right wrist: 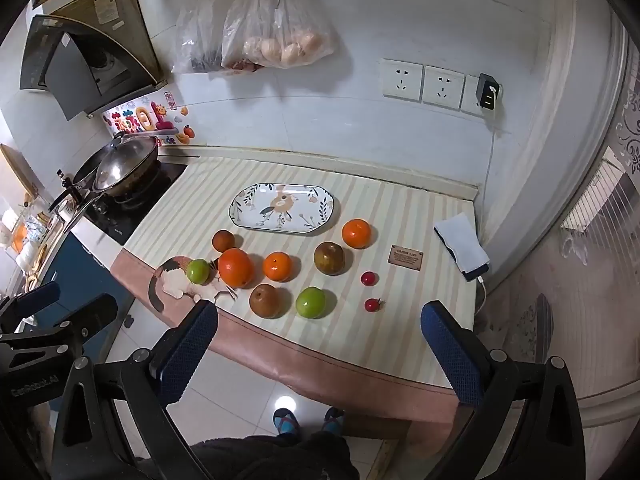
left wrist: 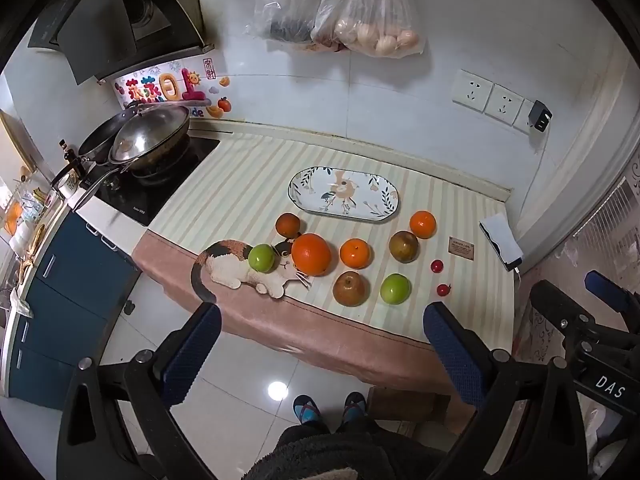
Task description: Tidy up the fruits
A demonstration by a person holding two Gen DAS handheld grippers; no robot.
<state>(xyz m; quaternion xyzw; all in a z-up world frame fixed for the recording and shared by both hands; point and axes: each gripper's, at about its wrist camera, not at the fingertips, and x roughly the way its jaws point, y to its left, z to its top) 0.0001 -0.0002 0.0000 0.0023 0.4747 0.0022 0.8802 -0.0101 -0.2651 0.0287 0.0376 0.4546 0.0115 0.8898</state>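
Your jaws are spread wide on both the left gripper (left wrist: 322, 330) and right gripper (right wrist: 320, 326), holding nothing, above the table edge. The fruits (left wrist: 311, 254) lie loose in front of the empty plate (left wrist: 344, 194), probably their destination.

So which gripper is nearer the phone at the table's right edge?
Right. The right gripper hangs off the front edge near the phone; the left gripper is further left, beyond it.

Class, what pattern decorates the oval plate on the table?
A bird among leafy sprigs on white, dark rim: plate, clearest in the right wrist view.
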